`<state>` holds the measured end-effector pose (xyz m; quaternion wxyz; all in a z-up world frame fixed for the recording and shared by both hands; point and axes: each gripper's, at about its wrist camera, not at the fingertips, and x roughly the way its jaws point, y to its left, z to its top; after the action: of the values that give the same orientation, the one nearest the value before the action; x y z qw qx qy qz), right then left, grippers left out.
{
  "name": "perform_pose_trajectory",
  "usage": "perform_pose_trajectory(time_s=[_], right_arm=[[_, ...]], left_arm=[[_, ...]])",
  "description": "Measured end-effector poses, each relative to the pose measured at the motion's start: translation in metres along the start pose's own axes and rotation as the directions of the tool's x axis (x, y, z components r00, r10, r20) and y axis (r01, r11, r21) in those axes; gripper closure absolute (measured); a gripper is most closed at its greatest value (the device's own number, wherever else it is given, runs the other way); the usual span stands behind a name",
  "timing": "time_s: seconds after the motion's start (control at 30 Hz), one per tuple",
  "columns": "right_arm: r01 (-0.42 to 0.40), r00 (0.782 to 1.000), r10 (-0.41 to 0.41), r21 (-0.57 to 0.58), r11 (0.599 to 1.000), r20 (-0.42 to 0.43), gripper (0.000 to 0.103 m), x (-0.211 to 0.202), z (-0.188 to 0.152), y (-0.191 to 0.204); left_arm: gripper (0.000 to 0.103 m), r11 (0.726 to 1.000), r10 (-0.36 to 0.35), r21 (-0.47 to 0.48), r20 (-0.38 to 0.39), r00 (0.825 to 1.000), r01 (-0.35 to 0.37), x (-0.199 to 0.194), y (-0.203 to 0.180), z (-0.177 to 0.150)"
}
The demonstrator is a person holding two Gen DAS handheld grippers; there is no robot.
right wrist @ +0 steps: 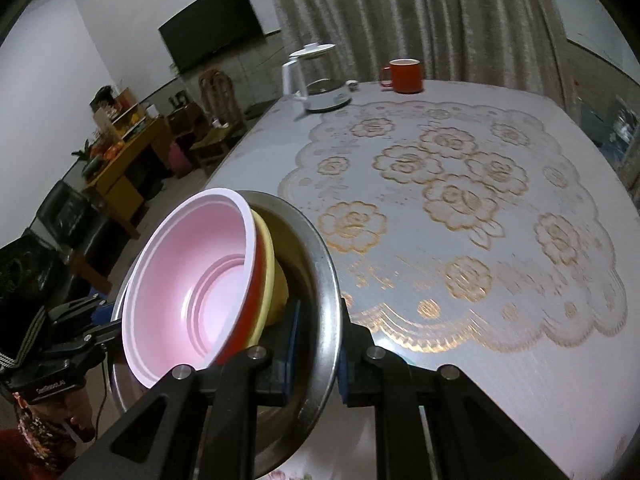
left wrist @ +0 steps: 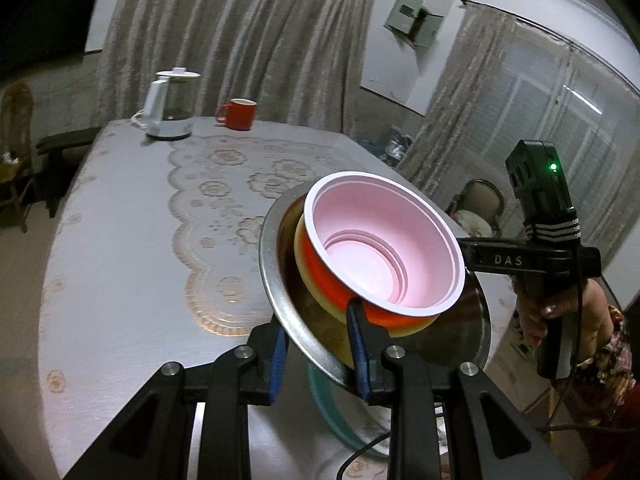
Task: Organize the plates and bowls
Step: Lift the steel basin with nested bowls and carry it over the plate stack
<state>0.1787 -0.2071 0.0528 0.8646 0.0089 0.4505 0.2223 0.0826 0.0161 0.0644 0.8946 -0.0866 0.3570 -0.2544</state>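
Observation:
A steel plate [left wrist: 276, 280] is held tilted above the table, with a yellow bowl [left wrist: 304, 268] on it and a red bowl with a pink inside [left wrist: 380, 240] nested in that. My left gripper [left wrist: 320, 356] is shut on the plate's near rim. My right gripper [right wrist: 316, 356] is shut on the opposite rim of the same plate [right wrist: 324, 264]; its body shows in the left wrist view [left wrist: 536, 256]. In the right wrist view the red bowl [right wrist: 192, 276] and yellow bowl [right wrist: 272, 280] lean to the left. A teal plate [left wrist: 332, 412] lies below on the table.
A table with a white floral cloth [right wrist: 460, 208] spreads ahead. A white kettle [left wrist: 168, 108] and a red mug [left wrist: 238, 114] stand at its far edge. Chairs and a wooden sideboard [right wrist: 120, 160] stand to the left beyond the table.

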Motion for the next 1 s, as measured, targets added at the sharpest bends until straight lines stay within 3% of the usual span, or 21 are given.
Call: perform_pose_trajectory(time_s=[0.57,1.0], right_arm=[[0.043,0.998,-0.048,0.126,0.991,0.037,0.089,-0.041,-0.067,-0.03],[0.054,0.998,-0.061,0.166,0.985,0.032,0.089,-0.05,-0.091,-0.034]], left_arm=[[0.076,0.996,-0.065,0.053,-0.053,0.996,0.067,0.011,-0.042,-0.024],[0.077,0.994,-0.081,0.061,-0.069,0.994,0.085,0.015,-0.05,-0.033]])
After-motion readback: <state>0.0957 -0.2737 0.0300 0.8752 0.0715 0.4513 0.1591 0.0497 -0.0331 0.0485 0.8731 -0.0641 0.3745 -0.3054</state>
